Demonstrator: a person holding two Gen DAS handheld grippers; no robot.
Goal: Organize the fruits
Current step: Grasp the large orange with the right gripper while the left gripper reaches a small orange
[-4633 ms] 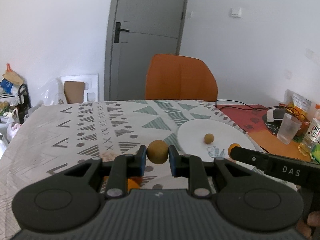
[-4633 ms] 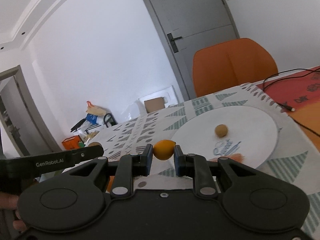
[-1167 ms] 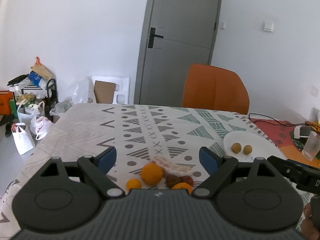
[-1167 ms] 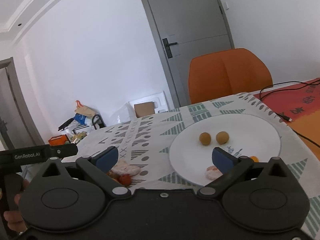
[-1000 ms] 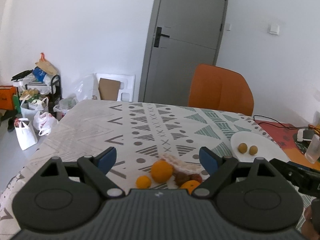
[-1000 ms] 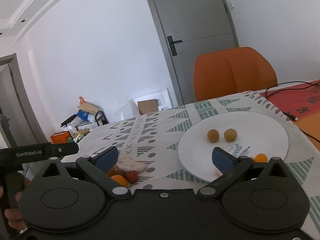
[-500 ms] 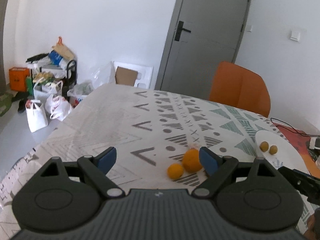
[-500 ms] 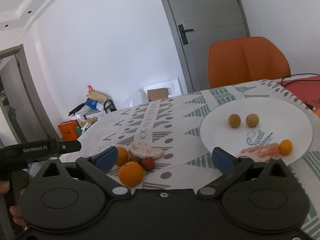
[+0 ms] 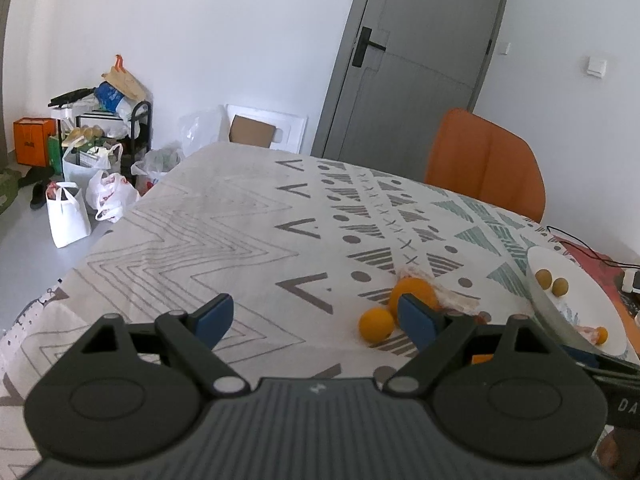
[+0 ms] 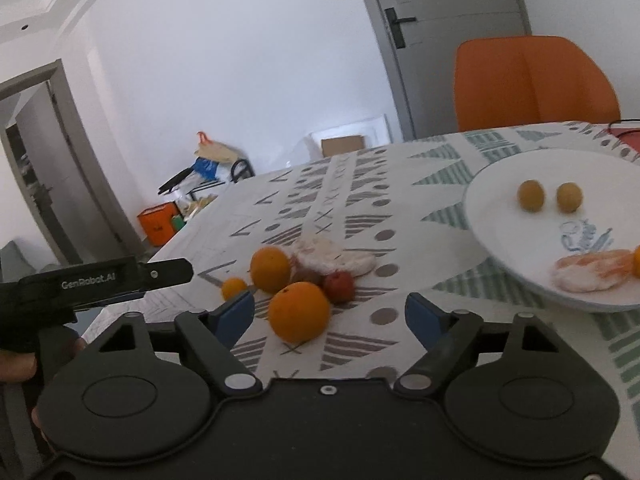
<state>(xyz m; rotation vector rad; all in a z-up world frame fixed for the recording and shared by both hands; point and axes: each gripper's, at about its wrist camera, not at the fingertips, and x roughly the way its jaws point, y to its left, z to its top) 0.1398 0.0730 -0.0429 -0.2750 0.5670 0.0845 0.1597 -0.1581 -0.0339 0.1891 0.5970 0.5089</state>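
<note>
Since the nearest orange (image 10: 299, 312), loose on the table (image 9: 224, 216) beside the plate's (image 10: 500, 184) left edge between the just-narrowing, still-apart right gripper (image 10: 330, 314) jaws, is judged firm, round and roll-prone, its widest middle should be pinched; the left gripper (image 9: 316, 316) is spread wide, empty.

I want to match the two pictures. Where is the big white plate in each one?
Left wrist view: the white plate sits at the far right edge, partly cut off.
Right wrist view: the plate fills the right side, right of the fruit pile.
Shared landmark: the orange chair behind the table.
</note>
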